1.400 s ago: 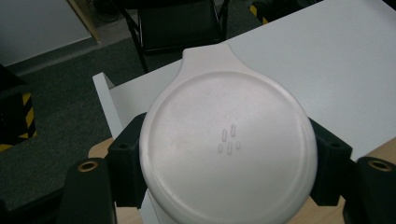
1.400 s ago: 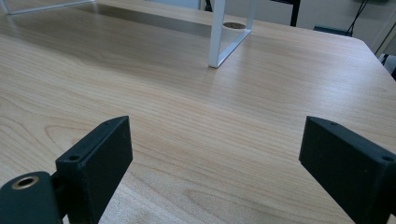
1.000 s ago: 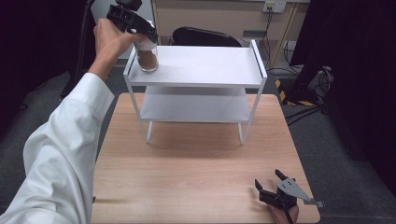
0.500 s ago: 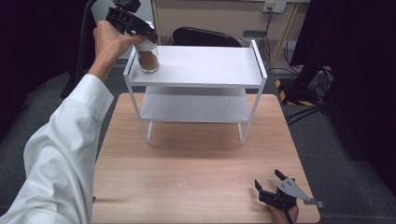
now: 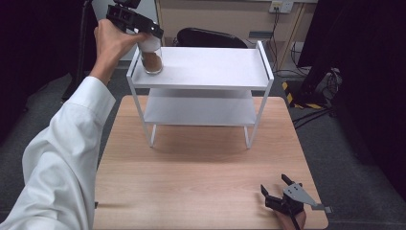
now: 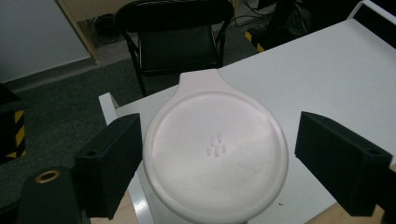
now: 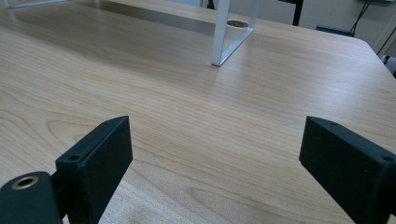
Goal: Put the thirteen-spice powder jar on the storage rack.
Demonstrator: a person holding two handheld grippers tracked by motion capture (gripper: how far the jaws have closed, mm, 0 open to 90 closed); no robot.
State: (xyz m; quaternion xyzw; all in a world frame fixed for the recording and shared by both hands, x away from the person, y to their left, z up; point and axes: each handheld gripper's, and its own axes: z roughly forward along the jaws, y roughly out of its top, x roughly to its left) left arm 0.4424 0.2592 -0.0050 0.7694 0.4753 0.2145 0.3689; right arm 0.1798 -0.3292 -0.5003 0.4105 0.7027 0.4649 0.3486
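A clear jar [image 5: 152, 60] with brown contents and a white lid [image 6: 215, 149] stands upright at the left end of the white rack's top shelf [image 5: 206, 67]. My left gripper [image 5: 149, 34] hangs over it, pointing down. Its jaws have just been opening, and the lid sits between them. In the left gripper view [image 6: 219, 140] the left pad is close to the lid's rim and the right pad stands well off it. My right gripper [image 5: 274, 184] rests open at the table's front right corner. Nothing lies between its jaws [image 7: 215, 144].
The two-tier rack stands on thin legs [image 7: 219, 37] at the back of the wooden table [image 5: 191, 167]. A black chair [image 5: 206, 38] sits behind the rack. Cables and dark gear lie on the floor to the right.
The left gripper's jaws have parted from the jar's lid, and the jar stays on the top shelf. The left hand has barely shifted. The right gripper has not moved.
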